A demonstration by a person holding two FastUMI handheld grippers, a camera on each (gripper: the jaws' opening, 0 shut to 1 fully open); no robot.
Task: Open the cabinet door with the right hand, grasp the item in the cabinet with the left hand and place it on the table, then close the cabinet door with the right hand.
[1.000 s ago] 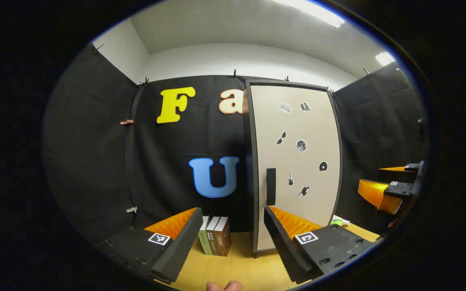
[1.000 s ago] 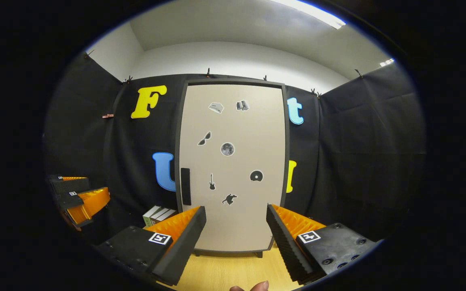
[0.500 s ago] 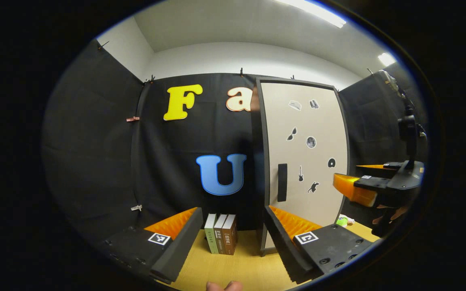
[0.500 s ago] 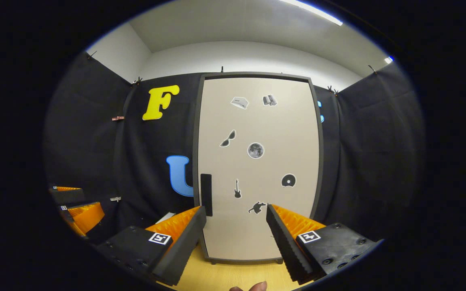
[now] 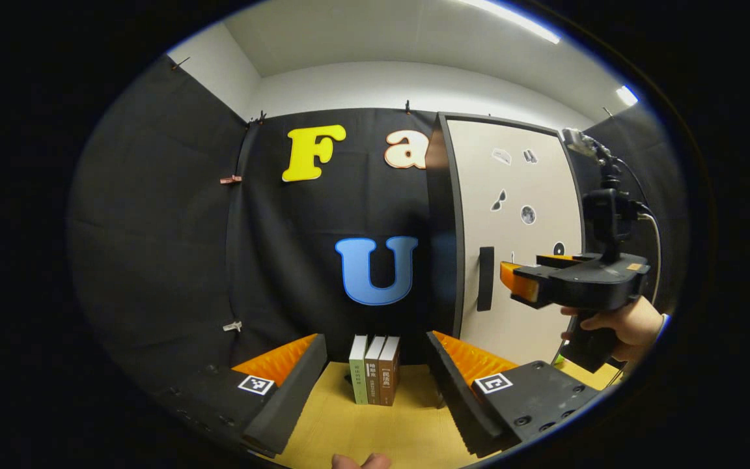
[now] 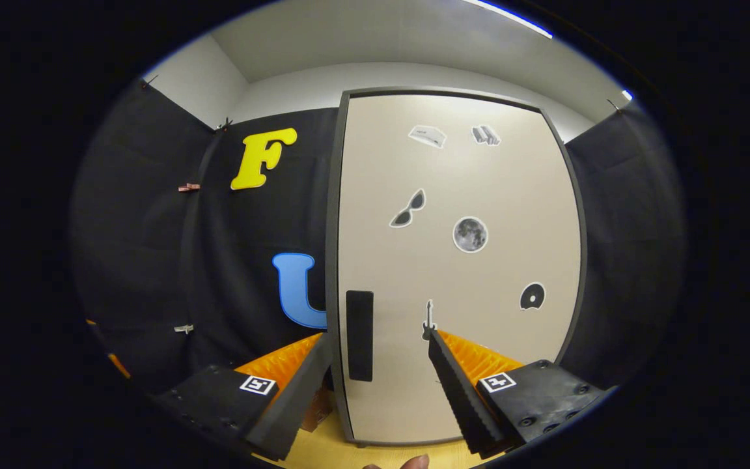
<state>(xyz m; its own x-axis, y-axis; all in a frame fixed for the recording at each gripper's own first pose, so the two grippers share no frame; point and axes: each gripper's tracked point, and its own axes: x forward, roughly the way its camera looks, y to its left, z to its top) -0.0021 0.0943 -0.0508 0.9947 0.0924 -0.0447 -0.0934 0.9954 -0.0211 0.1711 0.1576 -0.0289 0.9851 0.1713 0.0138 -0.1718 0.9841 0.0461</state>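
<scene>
I have the right gripper (image 6: 380,352) lined up on the cabinet door (image 6: 459,273), jaws apart, with the dark vertical handle (image 6: 359,335) sitting between the two fingers, nearer the left one. In the left gripper view the right gripper (image 5: 519,280) hangs just beside the handle (image 5: 485,278), held by a hand (image 5: 616,324); I cannot tell whether it touches the door. The door is shut, so the step in hand is the opening.

Procedure for the grasp, as I judge it:
1. Centre the handle between the fingers before advancing.
2. Advance until both pads bracket the handle, then bring the jaws together on it.
3. Pull along the door's arc, not straight back; the hinge appears to be on the side away from the handle.

The left gripper (image 5: 376,371) waits with jaws apart above the counter (image 5: 375,430), facing three upright books (image 5: 375,370) that stand beside the cabinet. Keep it clear of the door's swing.

Limits of view: the item to be fetched is behind the closed door and cannot be seen. How far the handle stands off the door is hard to make out, and the cabinet's lower edge is partly covered by my fingers.
</scene>
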